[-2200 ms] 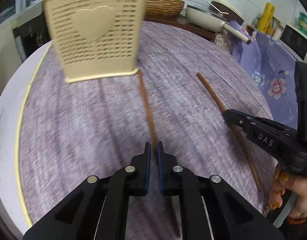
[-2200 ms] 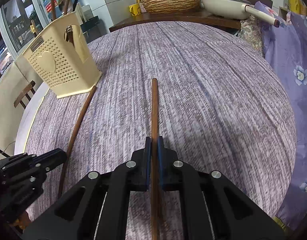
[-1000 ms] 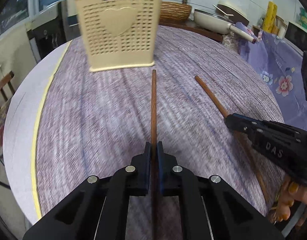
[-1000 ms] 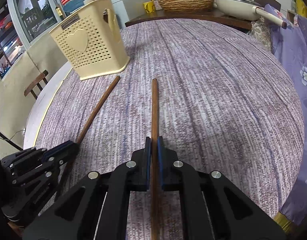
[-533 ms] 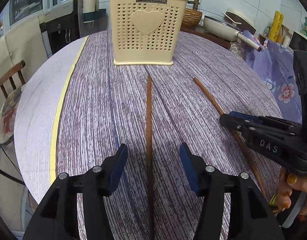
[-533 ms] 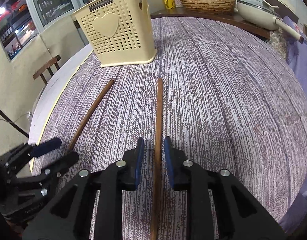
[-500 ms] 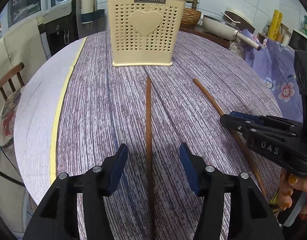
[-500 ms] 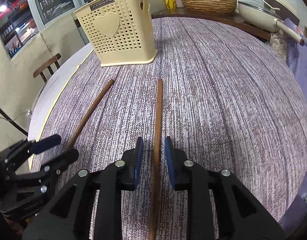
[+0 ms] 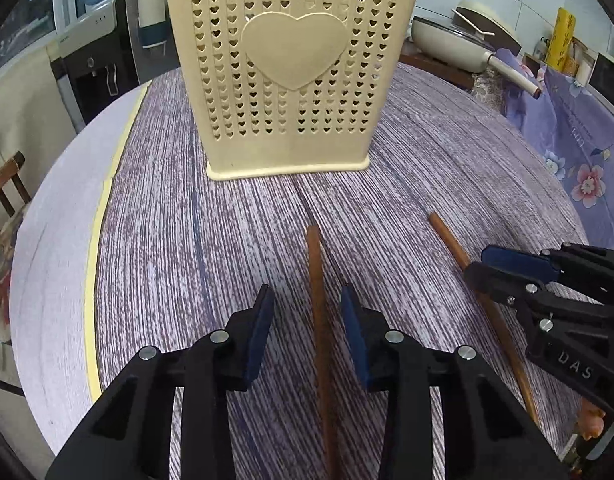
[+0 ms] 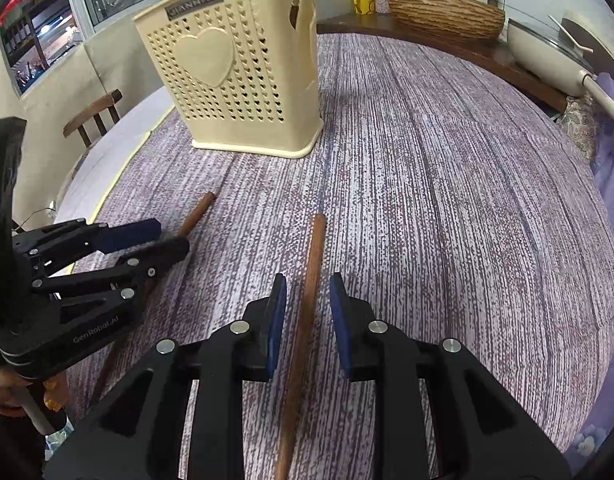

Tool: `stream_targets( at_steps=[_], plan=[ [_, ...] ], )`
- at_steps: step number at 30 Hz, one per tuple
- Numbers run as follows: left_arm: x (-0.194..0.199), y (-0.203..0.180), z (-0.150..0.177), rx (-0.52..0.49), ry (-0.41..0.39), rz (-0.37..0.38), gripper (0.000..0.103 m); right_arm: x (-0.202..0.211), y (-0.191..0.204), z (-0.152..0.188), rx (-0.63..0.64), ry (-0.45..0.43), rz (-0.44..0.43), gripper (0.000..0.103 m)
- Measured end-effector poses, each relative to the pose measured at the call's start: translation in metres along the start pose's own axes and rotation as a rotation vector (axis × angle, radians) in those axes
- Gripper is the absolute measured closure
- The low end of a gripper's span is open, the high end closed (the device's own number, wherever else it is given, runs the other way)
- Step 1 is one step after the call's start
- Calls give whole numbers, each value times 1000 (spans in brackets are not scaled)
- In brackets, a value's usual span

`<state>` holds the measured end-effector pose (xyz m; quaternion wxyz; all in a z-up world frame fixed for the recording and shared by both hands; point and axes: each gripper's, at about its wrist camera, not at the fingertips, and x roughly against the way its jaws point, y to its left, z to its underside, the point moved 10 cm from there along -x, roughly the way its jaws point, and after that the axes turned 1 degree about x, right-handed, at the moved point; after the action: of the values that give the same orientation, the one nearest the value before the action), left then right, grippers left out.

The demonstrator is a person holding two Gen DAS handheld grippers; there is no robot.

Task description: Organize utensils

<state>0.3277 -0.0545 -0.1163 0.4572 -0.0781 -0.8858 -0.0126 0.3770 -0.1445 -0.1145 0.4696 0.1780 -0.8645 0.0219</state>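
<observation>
Two brown wooden sticks lie on the purple tablecloth in front of a cream perforated utensil holder [image 9: 287, 76] with a heart on it, also in the right wrist view [image 10: 235, 76]. My left gripper [image 9: 307, 300] is open, its jaws either side of the left stick [image 9: 319, 312]. My right gripper [image 10: 305, 292] is open, its jaws either side of the right stick [image 10: 307, 296]. The right gripper shows in the left wrist view [image 9: 491, 266] over the right stick [image 9: 451, 244]. The left gripper shows in the right wrist view [image 10: 155, 236] over the left stick [image 10: 195, 212]. Neither stick is gripped.
The round table's edge with a yellow strip [image 9: 95, 240] runs along the left. A wooden chair [image 10: 95, 116] stands beyond it. A white pan [image 9: 459, 48], a woven basket [image 10: 443, 12] and a yellow cup [image 10: 361, 2] sit on a counter behind. Utensil handles stick out of the holder.
Both grippers, shut on the sticks a second ago, have opened. Both have moved forward toward the holder, which now looks larger. The sticks lie on the cloth.
</observation>
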Motion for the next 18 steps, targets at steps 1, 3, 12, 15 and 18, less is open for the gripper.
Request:
stream_targets(
  at_steps=[1, 3, 12, 15, 18],
  plan=[
    [-1, 0, -1, 1, -1, -2, 68, -3, -1, 0, -5, 8, -2, 80],
    [-2, -1, -2, -5, -2, -16, 71, -6, -2, -1, -3, 5, 2, 80],
    [-9, -2, -11, -50, 20, -62, 78, -14, 2, -9, 39, 10, 64, 80],
    [-11, -3, -14, -56, 29, -64, 82, -16, 2, -12, 47, 8, 93, 84],
    [-13, -4, -16, -68, 30, -70, 88, -18, 3, -15, 46, 4, 103, 88]
  ],
)
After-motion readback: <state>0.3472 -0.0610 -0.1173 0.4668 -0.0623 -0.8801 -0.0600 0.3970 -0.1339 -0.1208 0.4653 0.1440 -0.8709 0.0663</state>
